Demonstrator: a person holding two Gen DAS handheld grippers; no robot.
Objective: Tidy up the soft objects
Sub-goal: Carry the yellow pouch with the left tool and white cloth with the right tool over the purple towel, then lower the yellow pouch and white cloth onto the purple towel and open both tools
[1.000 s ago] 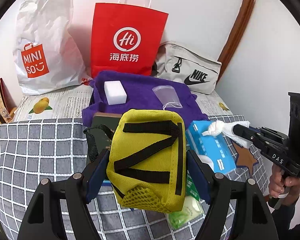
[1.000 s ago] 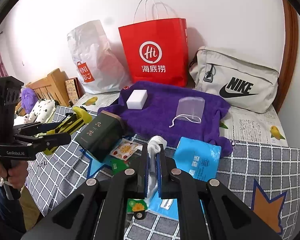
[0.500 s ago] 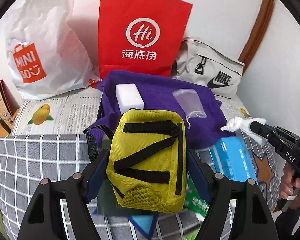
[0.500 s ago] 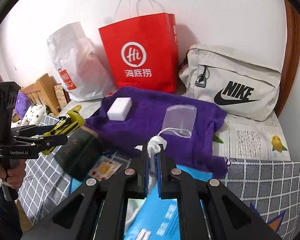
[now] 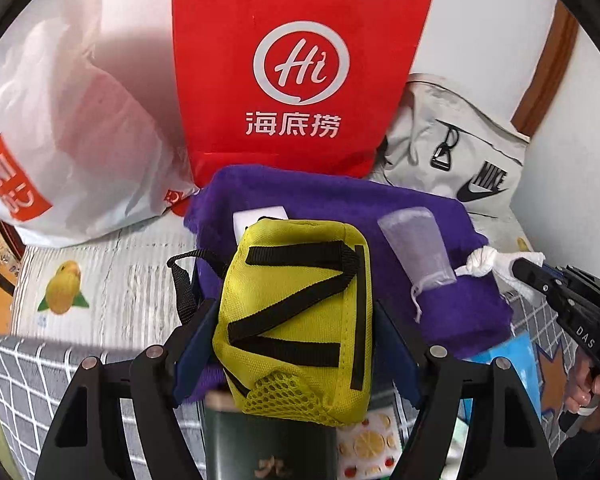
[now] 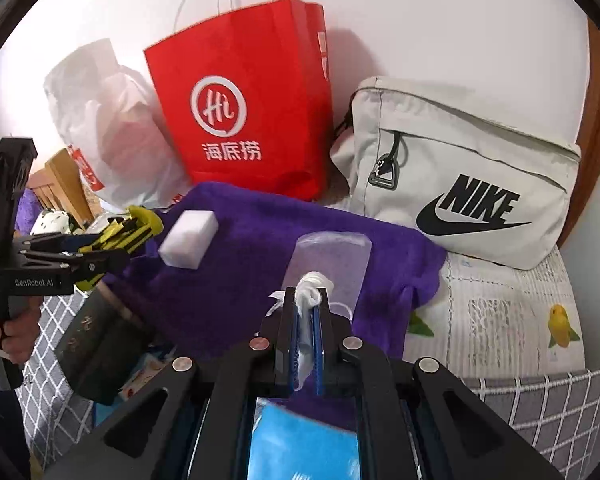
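My left gripper (image 5: 296,320) is shut on a yellow pouch (image 5: 296,312) with black straps and holds it above the near edge of a purple towel (image 5: 452,304). The pouch also shows in the right wrist view (image 6: 128,228). My right gripper (image 6: 306,312) is shut on a knotted white cloth (image 6: 310,288), held over the towel (image 6: 240,280) just in front of a clear drawstring bag (image 6: 332,256). A white sponge block (image 6: 188,238) lies on the towel's left part. In the left wrist view the cloth (image 5: 484,260) hangs beside the clear bag (image 5: 420,248).
A red paper bag (image 6: 244,120), a white plastic bag (image 5: 60,140) and a grey Nike bag (image 6: 472,184) stand along the wall. A dark green tin (image 6: 96,344), a blue tissue pack (image 6: 300,440) and fruit stickers (image 5: 368,448) lie on the checked cloth (image 6: 540,400).
Both grippers have moved forward toward the wall with their loads, from over the checked cloth to over the purple towel. The bags at the back look larger.
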